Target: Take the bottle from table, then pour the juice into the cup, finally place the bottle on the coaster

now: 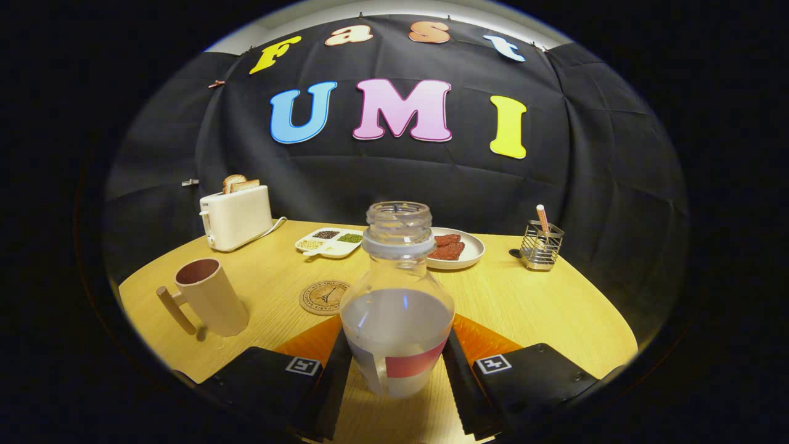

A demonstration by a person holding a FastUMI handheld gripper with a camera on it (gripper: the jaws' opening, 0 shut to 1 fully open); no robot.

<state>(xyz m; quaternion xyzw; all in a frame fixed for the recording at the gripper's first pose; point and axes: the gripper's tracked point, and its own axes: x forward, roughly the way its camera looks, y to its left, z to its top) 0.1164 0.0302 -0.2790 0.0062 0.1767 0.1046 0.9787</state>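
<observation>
A clear, uncapped bottle point(397, 308) stands upright between my fingers, about half full of pale juice, with a red and white label low on its side. My gripper point(397, 339) is shut on the bottle, one finger pressing each flank of its lower body. A beige cup point(209, 297) with a wooden handle stands on the wooden table point(530, 302), ahead and to the left of the fingers. The round cork coaster point(324, 297) lies flat just beyond the left finger, between cup and bottle.
Along the back of the table stand a white toaster point(236, 216) with toast in it, a white divided tray point(330, 242) of grains, a plate point(471, 250) with red slices behind the bottle, and a wire holder point(540, 245) at the right.
</observation>
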